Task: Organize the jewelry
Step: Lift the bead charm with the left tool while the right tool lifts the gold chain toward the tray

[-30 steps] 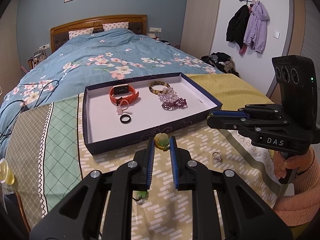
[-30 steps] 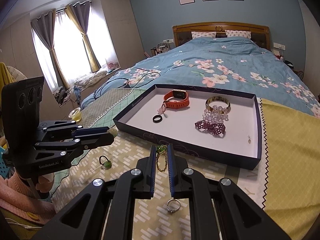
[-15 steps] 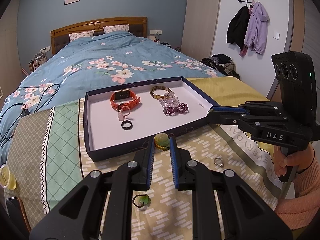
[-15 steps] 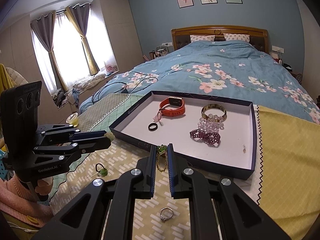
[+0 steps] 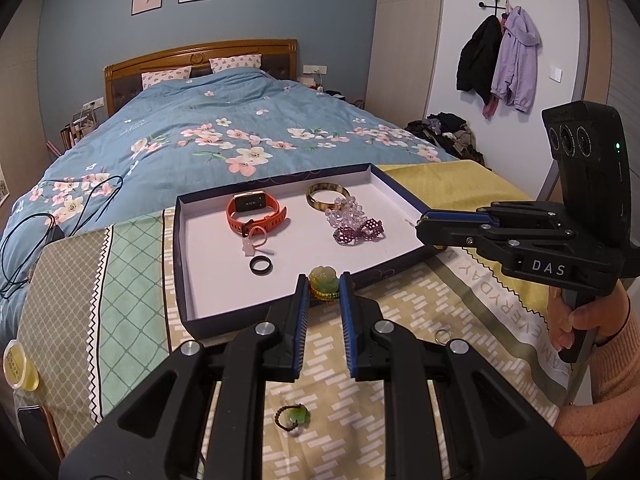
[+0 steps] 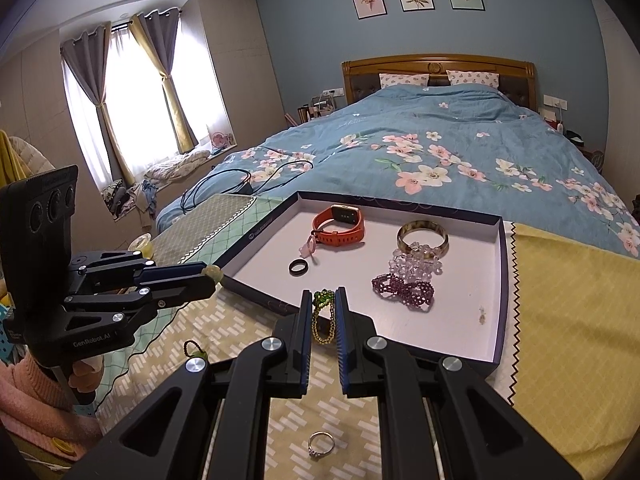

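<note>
My left gripper (image 5: 324, 285) is shut on a pale green jade pendant (image 5: 323, 277) and holds it above the near edge of the dark blue tray (image 5: 182, 264). My right gripper (image 6: 323, 302) is shut on a green-beaded gold chain (image 6: 323, 316) that hangs between the fingers, just in front of the tray (image 6: 502, 280). In the tray lie an orange watch (image 5: 254, 212), a black ring (image 5: 261, 266), a pink charm ring (image 5: 254, 240), a bangle (image 5: 327, 195) and purple and clear bead bracelets (image 5: 357, 232).
On the patterned cloth lie a silver ring (image 6: 320, 443), also in the left wrist view (image 5: 443, 335), and a green bead ring (image 5: 292, 416). A yellow cup (image 5: 16, 364) stands at the left edge. The bed (image 5: 200, 132) with a cable (image 5: 60, 200) is behind.
Both grippers have risen and drawn back a little with their pieces still held. The tray and loose rings have stayed in place.
</note>
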Demonstrator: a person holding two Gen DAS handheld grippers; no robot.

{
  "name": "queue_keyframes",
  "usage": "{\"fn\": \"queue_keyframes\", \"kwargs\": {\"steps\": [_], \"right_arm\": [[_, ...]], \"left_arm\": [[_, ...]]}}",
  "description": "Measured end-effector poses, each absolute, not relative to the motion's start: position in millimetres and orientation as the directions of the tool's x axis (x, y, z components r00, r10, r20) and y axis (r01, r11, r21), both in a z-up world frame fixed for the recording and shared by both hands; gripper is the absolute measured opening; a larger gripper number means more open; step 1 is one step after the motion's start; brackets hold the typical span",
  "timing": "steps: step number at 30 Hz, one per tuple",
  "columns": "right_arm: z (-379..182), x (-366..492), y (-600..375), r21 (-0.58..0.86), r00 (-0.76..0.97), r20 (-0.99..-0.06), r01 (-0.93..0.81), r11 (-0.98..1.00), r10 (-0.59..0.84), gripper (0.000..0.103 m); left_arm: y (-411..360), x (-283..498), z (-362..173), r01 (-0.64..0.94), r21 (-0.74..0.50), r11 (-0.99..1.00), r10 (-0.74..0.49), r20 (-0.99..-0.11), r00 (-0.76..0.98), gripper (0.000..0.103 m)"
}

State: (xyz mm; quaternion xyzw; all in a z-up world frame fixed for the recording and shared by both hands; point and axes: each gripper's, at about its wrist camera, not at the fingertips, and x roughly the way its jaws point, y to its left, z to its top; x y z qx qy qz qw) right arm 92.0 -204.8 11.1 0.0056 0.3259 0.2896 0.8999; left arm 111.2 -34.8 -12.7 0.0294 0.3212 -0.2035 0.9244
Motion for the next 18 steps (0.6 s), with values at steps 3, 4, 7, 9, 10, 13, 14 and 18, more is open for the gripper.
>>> {"fn": "queue_keyframes", "kwargs": {"steps": [3, 4, 7, 9, 10, 13, 14, 18], "right_arm": [[11.1, 95.7, -205.1, 0.205, 0.617, -0.584, -0.516, 0.831, 0.527, 0.009], [11.2, 97.5, -205.5, 0.207, 0.617, -0.584, -0.515, 0.832, 0.527, 0.009], [11.4, 102.2, -206.7, 0.213, 0.616, -0.583, -0.512, 0.832, 0.529, 0.009], [11.1, 105.8, -206.6, 0.213, 0.617, -0.585, -0.510, 0.834, 0.527, 0.009], [10.6, 106.4, -206.3, 0.215, 0.616, -0.584, -0.510, 0.833, 0.528, 0.009], [10.7, 107.7, -206.1, 0.212, 0.618, -0.585, -0.508, 0.835, 0.525, 0.009], [10.7, 107.6, -206.2, 0.214, 0.618, -0.585, -0.508, 0.834, 0.526, 0.009], [10.8, 111.3, -205.9, 0.212, 0.617, -0.587, -0.507, 0.835, 0.524, 0.009]], "left_arm": [[-35.0, 113.5, -11.6, 0.392, -0.075, 0.917, -0.354, -0.604, 0.714, 0.016], [-35.0, 114.5, -11.3, 0.391, -0.074, 0.917, -0.354, -0.603, 0.715, 0.016], [-35.3, 117.8, -10.6, 0.389, -0.073, 0.918, -0.351, -0.603, 0.717, 0.016], [-35.3, 119.5, -10.5, 0.387, -0.071, 0.919, -0.349, -0.602, 0.718, 0.016], [-35.4, 120.8, -10.4, 0.386, -0.072, 0.920, -0.348, -0.601, 0.719, 0.016], [-35.9, 126.3, -10.0, 0.382, -0.073, 0.921, -0.346, -0.603, 0.719, 0.016], [-35.6, 128.2, -9.9, 0.382, -0.075, 0.921, -0.347, -0.603, 0.718, 0.016], [-35.8, 133.3, -9.6, 0.379, -0.076, 0.922, -0.345, -0.603, 0.719, 0.016]]}}
